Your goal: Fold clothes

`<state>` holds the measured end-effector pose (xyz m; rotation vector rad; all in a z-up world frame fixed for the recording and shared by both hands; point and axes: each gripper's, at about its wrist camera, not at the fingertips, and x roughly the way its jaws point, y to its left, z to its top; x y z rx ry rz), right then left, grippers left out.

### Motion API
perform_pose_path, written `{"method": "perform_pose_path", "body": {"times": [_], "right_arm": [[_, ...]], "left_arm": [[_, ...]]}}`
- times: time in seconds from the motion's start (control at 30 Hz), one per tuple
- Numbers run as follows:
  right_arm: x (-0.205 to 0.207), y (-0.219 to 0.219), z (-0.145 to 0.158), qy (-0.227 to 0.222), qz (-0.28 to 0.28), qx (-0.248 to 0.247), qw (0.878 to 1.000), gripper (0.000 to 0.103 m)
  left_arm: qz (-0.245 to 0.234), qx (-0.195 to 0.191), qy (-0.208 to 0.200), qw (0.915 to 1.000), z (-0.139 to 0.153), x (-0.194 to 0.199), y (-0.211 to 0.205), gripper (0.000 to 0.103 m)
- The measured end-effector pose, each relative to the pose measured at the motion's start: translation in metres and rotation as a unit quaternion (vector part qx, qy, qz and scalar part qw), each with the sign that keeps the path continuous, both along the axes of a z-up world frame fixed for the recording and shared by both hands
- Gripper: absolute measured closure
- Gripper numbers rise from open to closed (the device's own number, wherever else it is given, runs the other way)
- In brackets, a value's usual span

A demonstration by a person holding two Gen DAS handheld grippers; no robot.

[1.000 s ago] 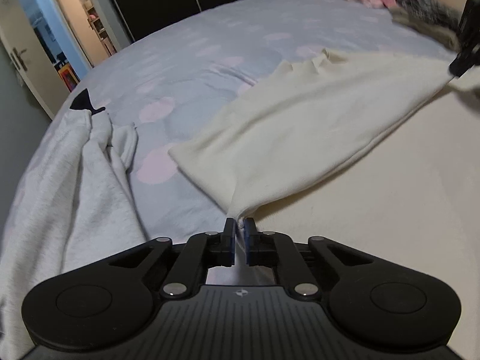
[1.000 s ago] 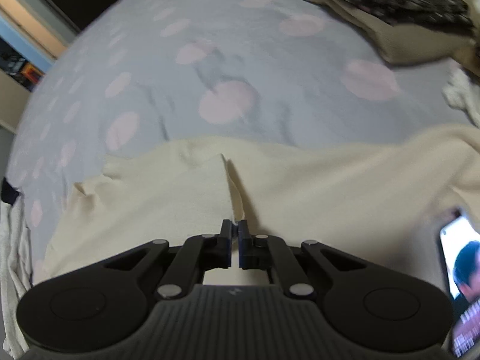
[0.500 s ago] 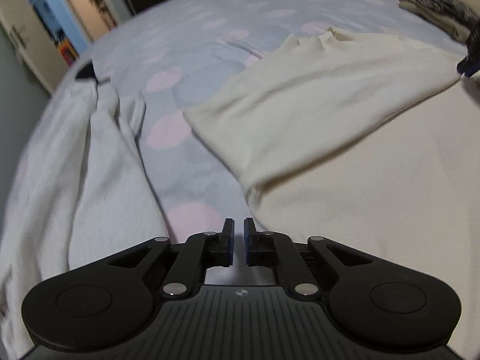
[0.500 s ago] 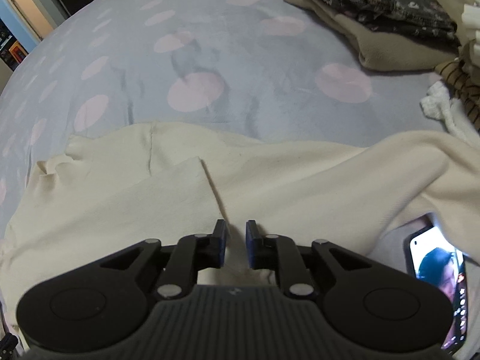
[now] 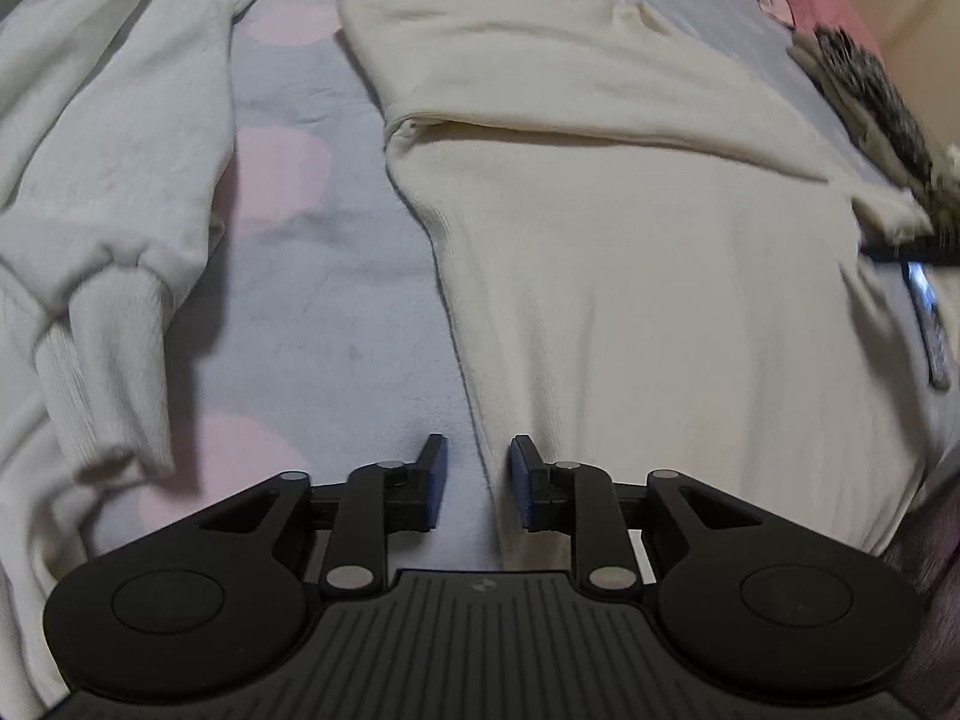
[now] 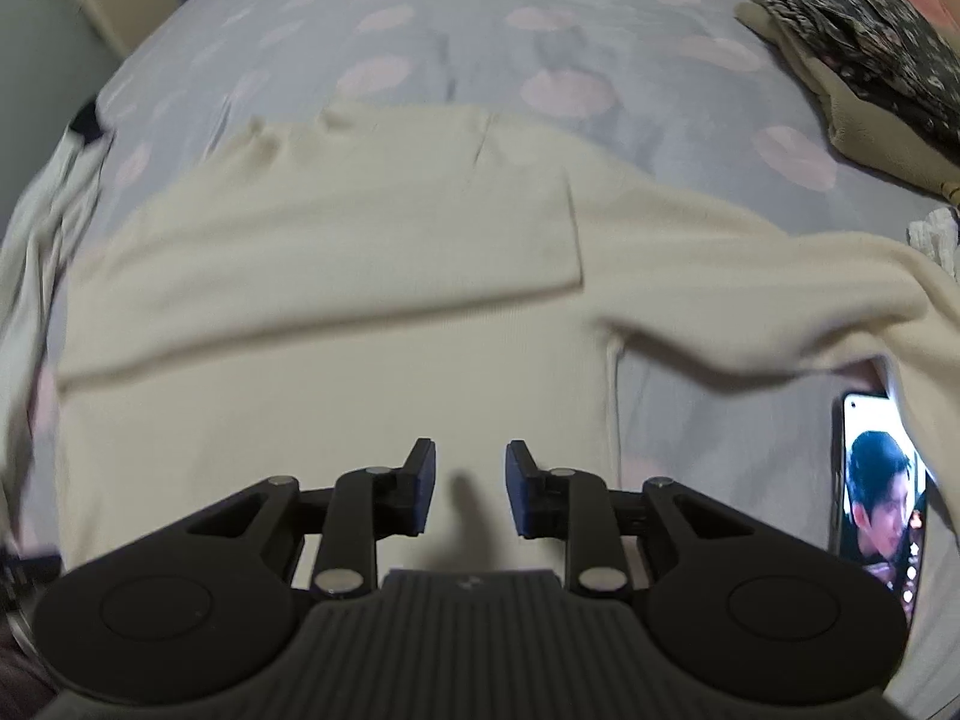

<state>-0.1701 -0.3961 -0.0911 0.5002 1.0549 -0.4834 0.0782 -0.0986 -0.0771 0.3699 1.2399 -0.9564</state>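
Observation:
A cream long-sleeved top (image 5: 648, 276) lies flat on the bed, with one sleeve folded across its chest (image 5: 570, 90). It also fills the middle of the right wrist view (image 6: 336, 312), where the folded sleeve ends at mid-chest (image 6: 558, 240). My left gripper (image 5: 478, 468) is open and empty, low over the top's left side edge near the hem. My right gripper (image 6: 463, 474) is open and empty above the top's lower body. The other sleeve (image 6: 810, 300) trails off to the right.
A white-grey sweatshirt (image 5: 102, 168) lies bunched on the left of the bed. A lit phone (image 6: 879, 492) lies by the top's right side. Folded dark and tan clothes (image 6: 864, 60) are stacked at the far right. The bedspread (image 6: 480, 12) is lilac with pink spots.
Both grippers have let go of the sleeve and opened. The sleeve now lies folded across the chest. Both grippers have drawn back toward the top's hem.

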Motion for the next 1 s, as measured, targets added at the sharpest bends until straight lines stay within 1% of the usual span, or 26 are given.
{"method": "perform_pose_path", "body": {"times": [0.03, 0.07, 0.27, 0.4, 0.43, 0.5, 0.57, 0.6, 0.67, 0.73, 0.77, 0.8, 0.93, 1.0], "right_arm": [[-0.004, 0.005, -0.003, 0.007, 0.008, -0.005, 1.0, 0.075], [-0.009, 0.01, -0.006, 0.015, 0.016, -0.01, 1.0, 0.075], [-0.028, 0.039, -0.015, 0.043, 0.063, -0.024, 0.997, 0.075], [-0.036, 0.062, -0.017, 0.059, 0.096, -0.038, 0.993, 0.074], [-0.038, 0.068, -0.018, 0.063, 0.104, -0.04, 0.992, 0.073], [-0.042, 0.081, -0.019, 0.067, 0.126, -0.036, 0.989, 0.071], [-0.045, 0.095, -0.021, 0.073, 0.149, -0.038, 0.985, 0.068], [-0.046, 0.103, -0.023, 0.077, 0.161, -0.044, 0.983, 0.067], [-0.049, 0.117, -0.023, 0.083, 0.188, -0.073, 0.976, 0.067], [-0.049, 0.125, -0.022, 0.083, 0.205, -0.089, 0.971, 0.067], [-0.05, 0.127, -0.022, 0.081, 0.21, -0.089, 0.97, 0.066], [-0.05, 0.129, -0.021, 0.079, 0.215, -0.087, 0.97, 0.066], [-0.045, 0.145, -0.023, 0.079, 0.241, -0.101, 0.962, 0.066], [-0.044, 0.155, -0.022, 0.079, 0.256, -0.116, 0.956, 0.066]], "left_arm": [[0.006, -0.006, 0.003, 1.0, 0.001, 0.0, 0.001, 0.098], [0.01, -0.005, -0.006, 0.9999, 0.003, -0.001, 0.003, 0.1], [0.032, 0.0, -0.055, 0.998, 0.018, -0.009, 0.013, 0.101], [0.029, 0.012, -0.072, 0.9969, 0.018, -0.015, 0.014, 0.1], [0.03, 0.018, -0.068, 0.997, 0.017, -0.017, 0.016, 0.1], [0.028, 0.028, -0.046, 0.9982, 0.012, -0.019, 0.019, 0.099], [0.023, 0.036, -0.031, 0.9986, 0.008, -0.022, 0.021, 0.094], [0.021, 0.041, -0.024, 0.9987, 0.007, -0.024, 0.023, 0.092], [0.021, 0.045, -0.009, 0.9988, 0.006, -0.028, 0.029, 0.089], [0.022, 0.046, 0.005, 0.9987, 0.009, -0.033, 0.036, 0.082], [0.022, 0.046, 0.011, 0.9986, 0.01, -0.036, 0.039, 0.08], [0.019, 0.048, 0.017, 0.9985, 0.009, -0.04, 0.041, 0.076], [-0.012, 0.056, 0.032, 0.9978, 0.002, -0.06, 0.039, 0.075], [-0.034, 0.052, 0.029, 0.9976, 0.004, -0.07, 0.036, 0.075]]}}
